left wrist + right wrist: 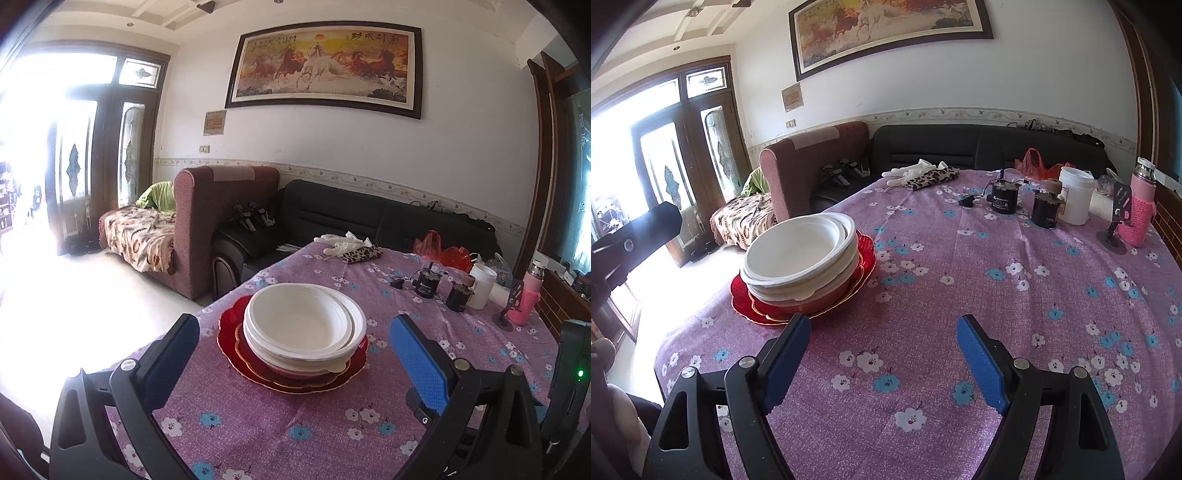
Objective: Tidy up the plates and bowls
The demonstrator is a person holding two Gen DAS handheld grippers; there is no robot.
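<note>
Room: white wall with a framed horse painting (325,70) at twelve o'clock; black sofa (369,218) beneath it; brown armchair (207,221) and a bright glass door (74,158) at nine o'clock
Table: my purple flowered cloth (960,295) covers it; jars, a white tub (1075,195) and a pink bottle (1141,210) crowd two o'clock
Stack: white bowls (304,325) nested on red plates (236,332); dead ahead of my left tongs (295,350), at eleven o'clock from my right tongs (884,347)
Tongs: both released, nothing between the pads
Left view only: my right tool's green light (580,373) at three o'clock
Right view only: my left tong tip (661,218), dark against the door at nine o'clock
</note>
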